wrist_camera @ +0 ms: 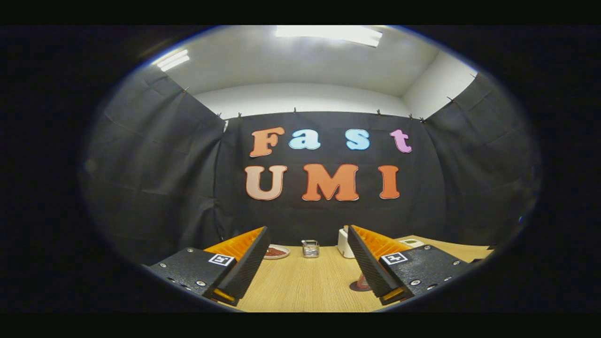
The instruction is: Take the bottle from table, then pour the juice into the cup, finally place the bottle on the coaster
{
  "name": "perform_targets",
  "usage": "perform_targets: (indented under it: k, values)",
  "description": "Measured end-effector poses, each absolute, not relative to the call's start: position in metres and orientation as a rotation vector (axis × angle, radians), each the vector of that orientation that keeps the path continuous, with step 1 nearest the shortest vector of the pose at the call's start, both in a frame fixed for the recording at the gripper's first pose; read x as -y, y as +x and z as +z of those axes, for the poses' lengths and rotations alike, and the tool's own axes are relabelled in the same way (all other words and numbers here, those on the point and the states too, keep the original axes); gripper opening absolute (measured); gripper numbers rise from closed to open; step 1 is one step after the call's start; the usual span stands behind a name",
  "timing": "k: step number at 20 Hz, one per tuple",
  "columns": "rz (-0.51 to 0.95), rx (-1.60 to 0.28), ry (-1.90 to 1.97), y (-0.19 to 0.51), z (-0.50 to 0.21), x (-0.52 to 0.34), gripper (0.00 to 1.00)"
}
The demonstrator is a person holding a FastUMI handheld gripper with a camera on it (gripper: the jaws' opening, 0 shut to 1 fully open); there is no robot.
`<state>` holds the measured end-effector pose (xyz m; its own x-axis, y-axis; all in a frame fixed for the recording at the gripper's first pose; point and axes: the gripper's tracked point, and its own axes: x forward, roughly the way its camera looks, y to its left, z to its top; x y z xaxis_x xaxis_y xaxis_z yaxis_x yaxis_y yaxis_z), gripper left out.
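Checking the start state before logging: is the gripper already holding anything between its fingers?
No: the gripper is open, with only bare table between its fingers and the small glass cup beyond them.

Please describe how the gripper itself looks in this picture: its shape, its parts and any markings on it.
The gripper has two long, wedge-shaped fingers with ridged inner faces, spread wide apart above the wooden table. Each finger sits on a flat block with small round screws, and each block carries a square white tag with a black pattern. No cables or sleeve can be seen.
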<state>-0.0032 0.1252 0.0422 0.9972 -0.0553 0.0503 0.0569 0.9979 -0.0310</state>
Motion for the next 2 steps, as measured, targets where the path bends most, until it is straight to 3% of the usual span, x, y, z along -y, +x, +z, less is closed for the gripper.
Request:
perform_targets:
  k: [2]
  values:
    - [-0.052,0.049,-0.044,-0.0028,0.0415,-0.1267,0.97]
